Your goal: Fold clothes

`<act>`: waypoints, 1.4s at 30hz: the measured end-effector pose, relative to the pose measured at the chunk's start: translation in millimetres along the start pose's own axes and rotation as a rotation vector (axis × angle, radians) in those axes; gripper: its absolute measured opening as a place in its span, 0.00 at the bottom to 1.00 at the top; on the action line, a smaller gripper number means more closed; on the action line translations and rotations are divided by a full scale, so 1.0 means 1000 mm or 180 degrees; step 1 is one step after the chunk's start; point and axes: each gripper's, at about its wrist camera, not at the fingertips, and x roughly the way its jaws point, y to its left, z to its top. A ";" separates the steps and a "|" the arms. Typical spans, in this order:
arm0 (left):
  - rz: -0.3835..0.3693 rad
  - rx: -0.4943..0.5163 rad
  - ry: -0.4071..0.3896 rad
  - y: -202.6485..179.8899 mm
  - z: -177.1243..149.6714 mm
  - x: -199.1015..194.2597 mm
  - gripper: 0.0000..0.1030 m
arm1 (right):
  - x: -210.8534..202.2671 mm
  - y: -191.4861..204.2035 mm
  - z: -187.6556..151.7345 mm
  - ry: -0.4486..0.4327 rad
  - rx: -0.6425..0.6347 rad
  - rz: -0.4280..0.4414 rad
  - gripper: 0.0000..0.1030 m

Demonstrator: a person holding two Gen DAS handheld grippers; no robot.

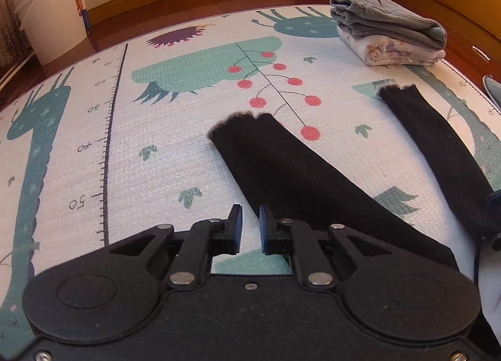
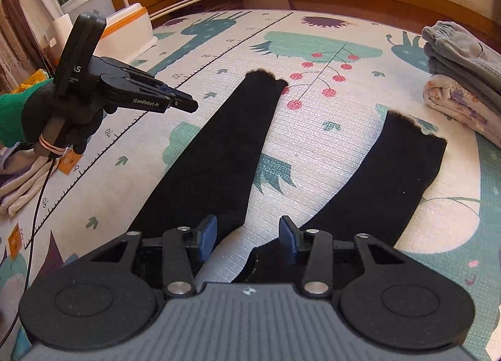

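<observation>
A pair of black trousers lies flat on the play mat (image 1: 156, 157), its legs spread in a V away from me. One leg (image 1: 281, 167) (image 2: 225, 142) runs up the middle, the other (image 1: 438, 154) (image 2: 391, 179) lies to the right. My left gripper (image 1: 250, 223) (image 2: 191, 106) hovers above the mat beside the left leg, held by a gloved hand (image 2: 62, 120); its pads stand a narrow slit apart with nothing between them. My right gripper (image 2: 249, 236) is open over the fork of the legs, and bare mat shows between its fingers.
A stack of folded grey and floral clothes (image 1: 388, 29) (image 2: 463, 79) sits at the mat's far right corner. Loose pale garments (image 2: 18, 179) lie at the left edge. A white bucket (image 1: 50, 17) and an orange-lidded box (image 2: 131, 32) stand on the wooden floor beyond the mat.
</observation>
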 end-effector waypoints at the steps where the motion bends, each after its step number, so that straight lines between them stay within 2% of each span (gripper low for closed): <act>1: -0.0128 0.0025 0.0011 -0.010 -0.009 -0.008 0.08 | -0.008 0.001 -0.005 -0.0030 -0.0044 -0.0012 0.43; 6: -0.0820 0.0143 0.0041 -0.053 -0.049 -0.040 0.08 | -0.034 0.006 -0.026 -0.0138 -0.0204 -0.0042 0.43; 9: -0.1193 0.0236 0.0104 -0.083 -0.071 -0.050 0.08 | -0.030 0.005 -0.034 -0.0059 -0.0202 -0.0062 0.42; 11: -0.1404 0.0415 0.0155 -0.104 -0.088 -0.056 0.08 | -0.026 0.004 -0.037 -0.0017 -0.0200 -0.0060 0.42; 13: -0.1403 0.0651 0.0343 -0.120 -0.107 -0.054 0.08 | -0.019 0.004 -0.042 -0.0004 -0.0242 -0.0069 0.42; 16: -0.1293 0.0860 0.0255 -0.127 -0.123 -0.058 0.09 | -0.014 0.003 -0.042 -0.0023 -0.0299 -0.0048 0.42; 17: -0.1276 0.0841 0.0293 -0.127 -0.121 -0.059 0.09 | -0.013 0.001 -0.042 -0.0035 -0.0298 -0.0036 0.41; 20: -0.1339 0.0754 0.0190 -0.128 -0.114 -0.065 0.09 | -0.011 -0.017 -0.033 -0.0125 -0.0095 -0.0032 0.41; 23: -0.1563 0.0660 0.0090 -0.135 -0.101 -0.072 0.10 | -0.007 -0.045 -0.024 -0.0196 0.0182 -0.0081 0.41; 25: -0.1766 0.0500 0.0072 -0.139 -0.093 -0.075 0.24 | -0.002 -0.069 -0.019 -0.0197 0.0437 -0.0173 0.43; 26: -0.1813 0.0408 0.0061 -0.140 -0.092 -0.075 0.48 | 0.003 -0.083 -0.019 -0.0183 0.0619 -0.0205 0.43; 27: -0.1806 0.0360 0.0080 -0.143 -0.092 -0.072 0.63 | 0.009 -0.098 -0.019 -0.0164 0.0819 -0.0233 0.44; 29: -0.1766 0.0289 0.0135 -0.150 -0.092 -0.065 0.63 | 0.017 -0.122 -0.019 -0.0139 0.1137 -0.0289 0.44; 30: -0.1727 0.0303 0.0132 -0.152 -0.092 -0.064 0.60 | 0.019 -0.130 -0.020 -0.0138 0.1225 -0.0320 0.44; 33: -0.1749 0.0645 -0.0227 -0.164 -0.096 -0.091 0.56 | 0.011 -0.137 -0.021 -0.0181 0.1308 -0.0292 0.47; 34: -0.1832 0.0799 -0.0297 -0.170 -0.097 -0.098 0.56 | 0.008 -0.138 -0.023 -0.0183 0.1327 -0.0250 0.51; 36: -0.1939 0.1230 -0.0351 -0.190 -0.106 -0.104 0.56 | 0.011 -0.140 -0.024 -0.0104 0.1317 -0.0234 0.53; 38: -0.1823 0.1852 -0.0398 -0.217 -0.121 -0.103 0.54 | 0.023 -0.145 -0.023 -0.0003 0.1412 -0.0186 0.53; 39: -0.1734 0.2197 -0.0440 -0.231 -0.129 -0.101 0.43 | 0.029 -0.147 -0.022 0.0013 0.1473 -0.0154 0.55; 42: -0.1376 0.3158 -0.0767 -0.262 -0.154 -0.101 0.37 | 0.035 -0.145 -0.011 0.0016 0.1374 -0.0153 0.55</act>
